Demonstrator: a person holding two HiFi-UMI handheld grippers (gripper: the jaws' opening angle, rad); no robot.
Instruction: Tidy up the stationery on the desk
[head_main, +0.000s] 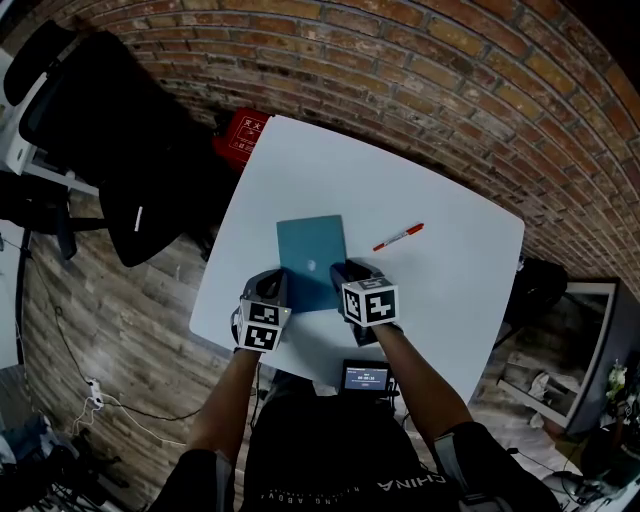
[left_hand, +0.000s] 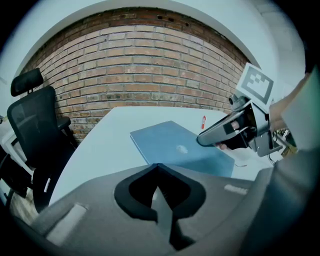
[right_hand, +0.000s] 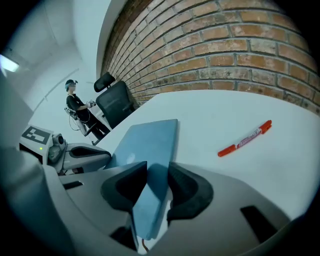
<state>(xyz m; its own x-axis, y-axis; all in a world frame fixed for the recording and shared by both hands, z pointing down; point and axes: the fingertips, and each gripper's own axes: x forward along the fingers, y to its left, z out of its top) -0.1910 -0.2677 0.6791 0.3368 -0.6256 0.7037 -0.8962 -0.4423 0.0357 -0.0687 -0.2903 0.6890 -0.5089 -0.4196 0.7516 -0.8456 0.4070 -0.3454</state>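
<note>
Right gripper (right_hand: 157, 171) up close: jaws spread wide, near right corner of blue notebook (right_hand: 150, 137) sitting between them, no clear pinch from the pads. Notebook apparently flat on white desk (head_main: 450, 260), roughly mid-desk toward the near edge, small pale emblem on the cover. Red pen (right_hand: 245, 139) loose on the desk, well apart from the notebook, farther out and to the right.

Handling guess: thin, light, stiff cover, smooth face, so likely to slide on the desk rather than lift if pushed. Best hold probably across the thickness at a near corner or near edge, pads top and bottom; corner grip alone likely to let it droop or swing, so a second hold on the other side advisable. Pen light and prone to roll; mid-barrel pinch.

Left gripper (left_hand: 158, 172) jaws pressed together, nothing between them, just beside the notebook's near left edge.

Farther out: black office chair (head_main: 110, 130) off the desk's left, brick wall (head_main: 450, 80) behind, small screen device (head_main: 365, 377) at the near desk edge.
</note>
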